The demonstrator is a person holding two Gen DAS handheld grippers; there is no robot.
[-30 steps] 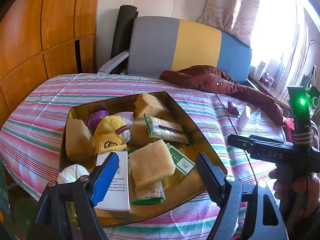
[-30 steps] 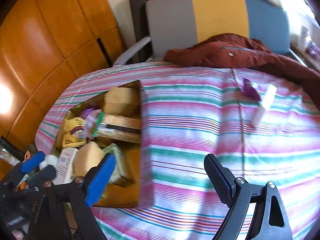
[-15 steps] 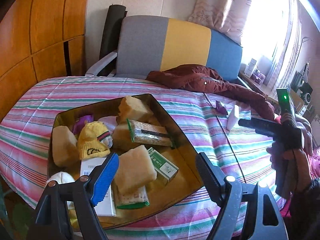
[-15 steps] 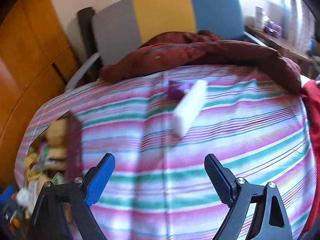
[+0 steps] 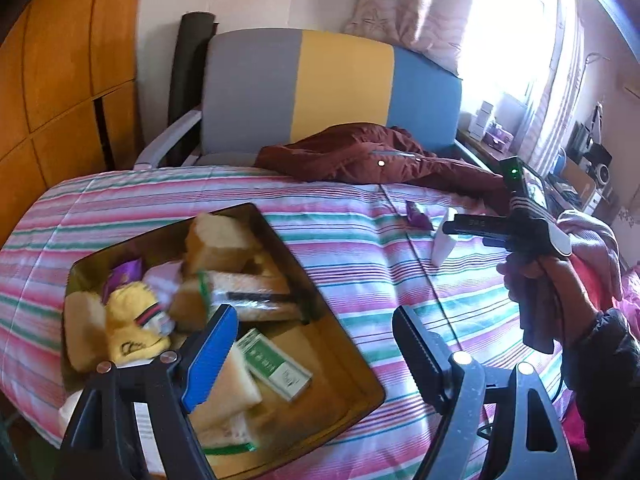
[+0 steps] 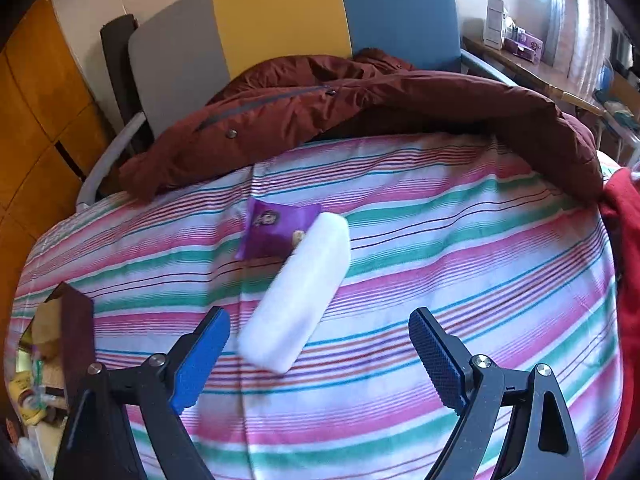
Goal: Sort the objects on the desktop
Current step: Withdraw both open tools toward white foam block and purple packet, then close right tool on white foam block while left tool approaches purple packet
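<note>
A white oblong pack (image 6: 298, 294) lies on the striped cloth (image 6: 460, 272), partly over a purple sachet (image 6: 276, 230). My right gripper (image 6: 320, 344) is open and empty just in front of the pack. Both items also show small in the left wrist view, the pack (image 5: 443, 242) and the sachet (image 5: 418, 216). My left gripper (image 5: 314, 334) is open and empty above the brown tray (image 5: 352, 354), which holds sponges (image 5: 218, 238), a yellow knit hat (image 5: 132, 320), a green and white box (image 5: 276, 364) and other packets.
A dark red jacket (image 6: 360, 104) lies along the far edge of the cloth before a grey, yellow and blue chair (image 5: 328, 88). Wooden cabinets (image 5: 60, 60) stand at the left. A red cloth (image 6: 624, 240) lies at the right edge.
My right gripper has swung right, away from the tray, and come close to the white pack and purple sachet. My left gripper has shifted slightly over the tray.
</note>
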